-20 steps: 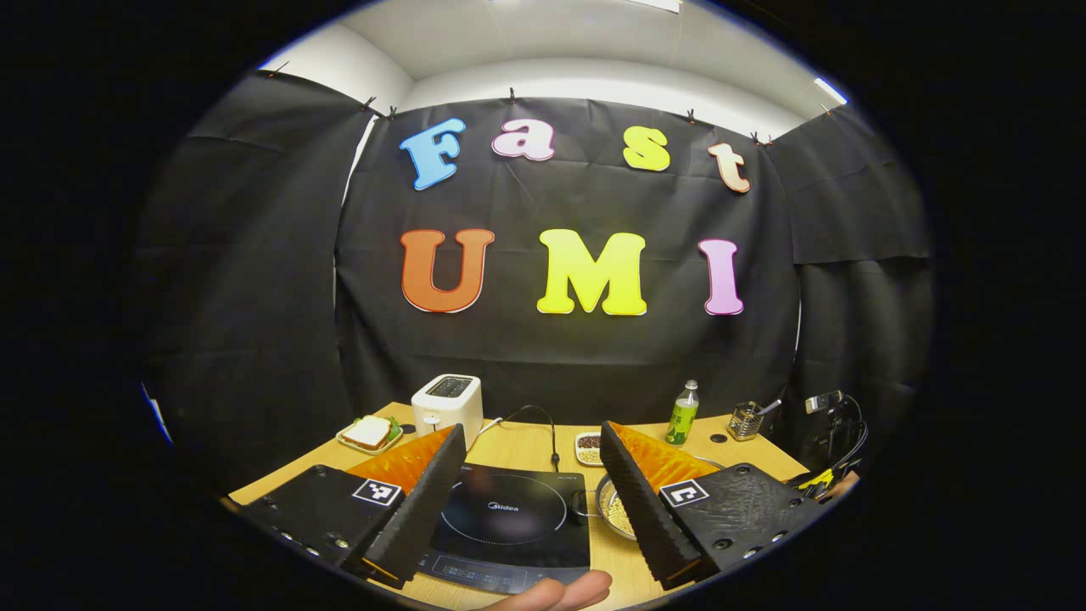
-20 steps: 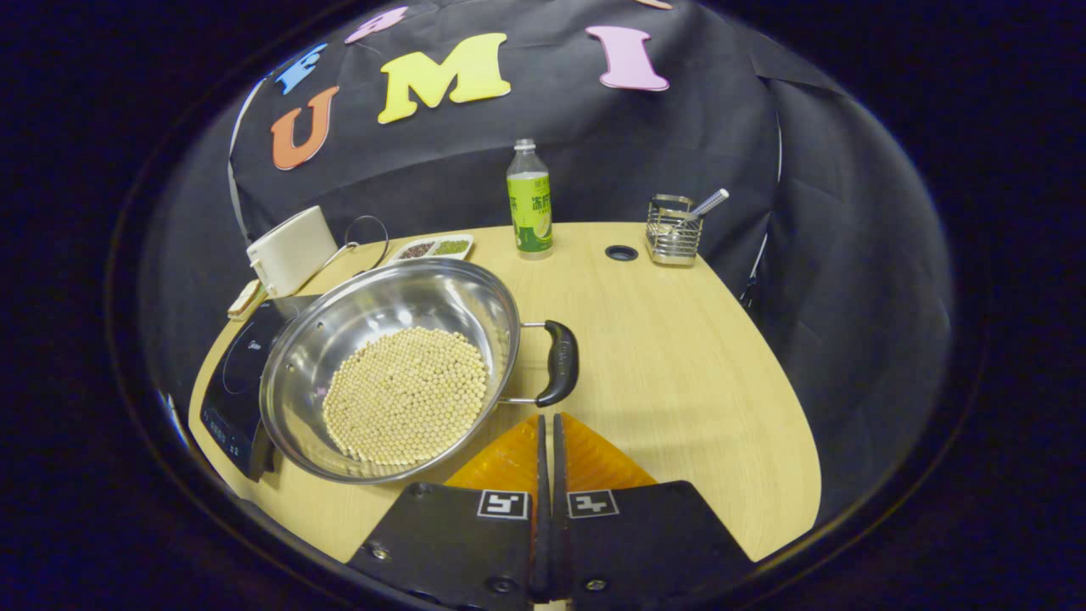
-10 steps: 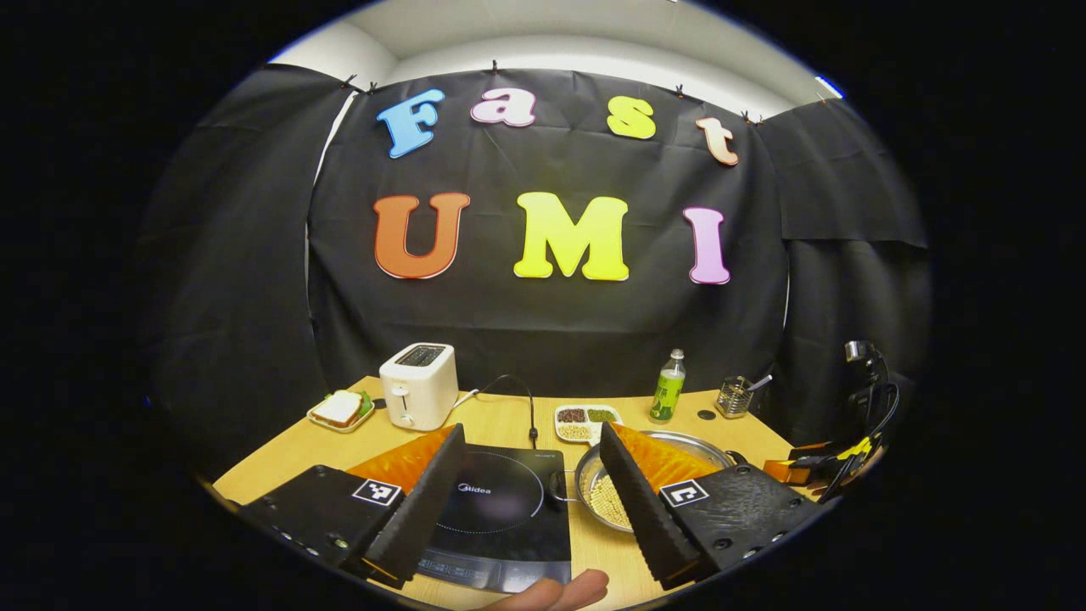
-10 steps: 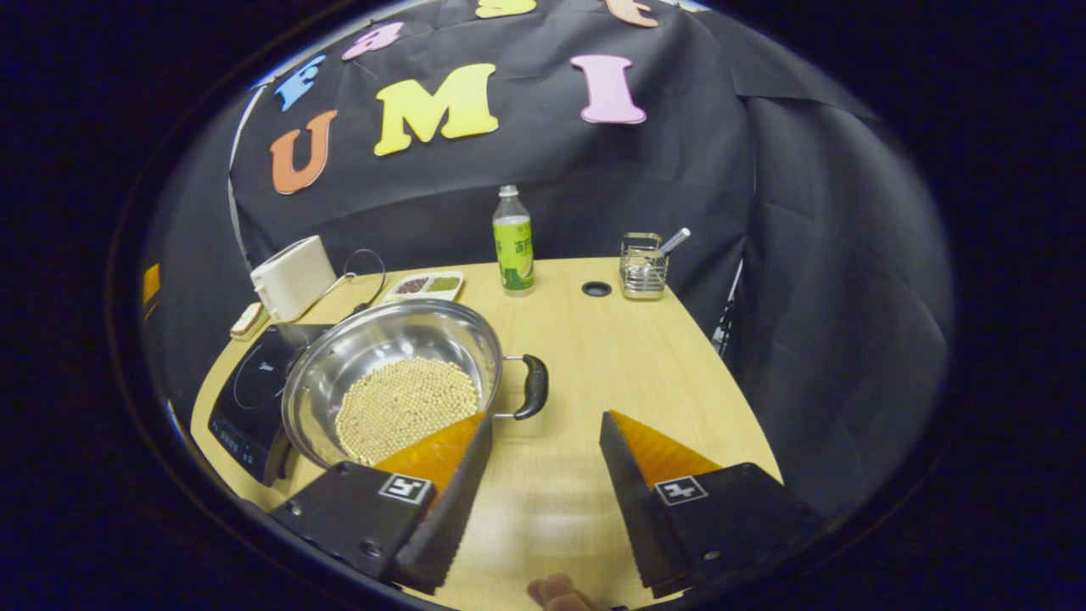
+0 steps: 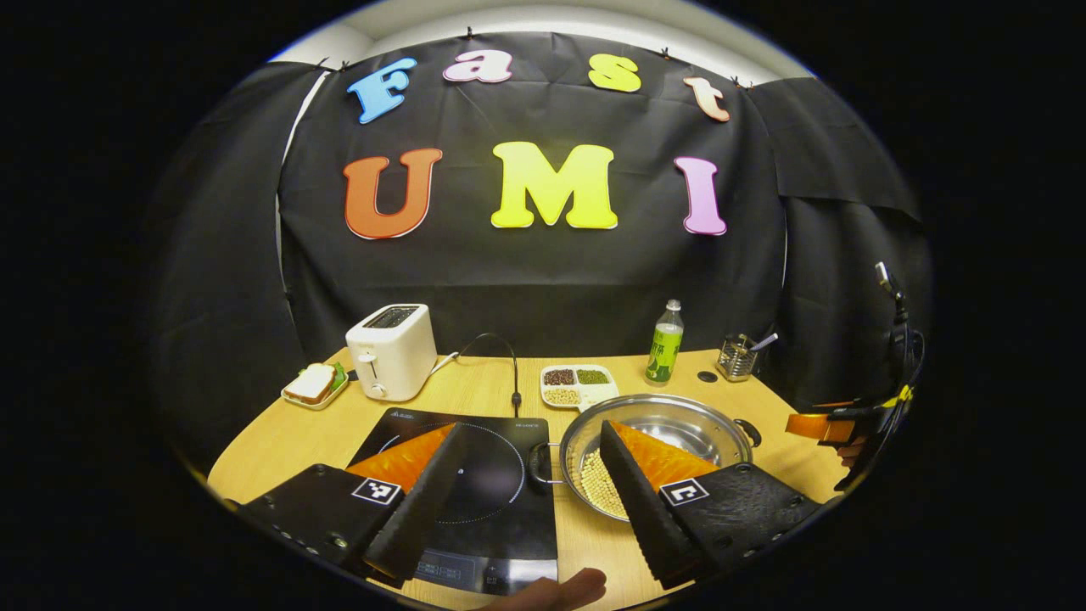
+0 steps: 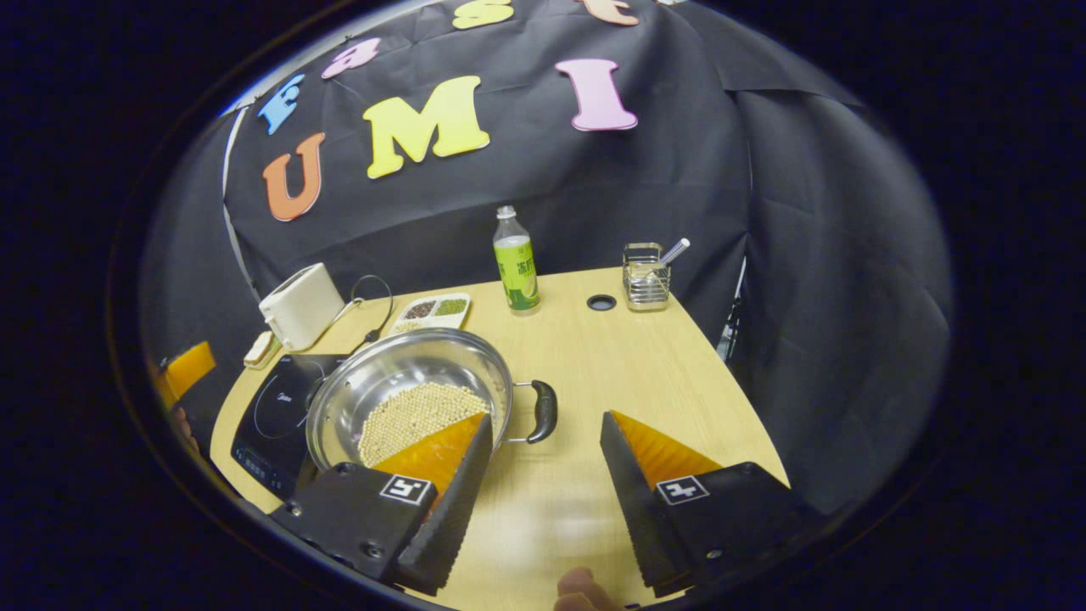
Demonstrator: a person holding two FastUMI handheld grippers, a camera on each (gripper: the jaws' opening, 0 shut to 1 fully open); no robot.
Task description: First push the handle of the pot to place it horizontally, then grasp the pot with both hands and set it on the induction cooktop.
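The steel pot [image 6: 407, 390] holds pale beans [image 6: 416, 416]; at its 11 o'clock, a divided tray [image 6: 433, 311] holds more. Both hand-held grippers, left [image 5: 530, 441] and right [image 6: 543, 433], gape apart, empty.

Near rim of the pot [image 5: 679, 413] and part of its beans [image 6: 416, 416] hidden behind a gripper finger in both views. Front corner of the induction cooktop [image 5: 484, 475] masked at seven o'clock in the left gripper view; panel markings too small to read. Fingertip [image 5: 551, 590] cropped at six o'clock. Sandwich plate [image 6: 257, 346] largely hidden behind the toaster [image 6: 301, 305], at nine o'clock. Contents of the wire holder [image 6: 645, 276] too small to tell.
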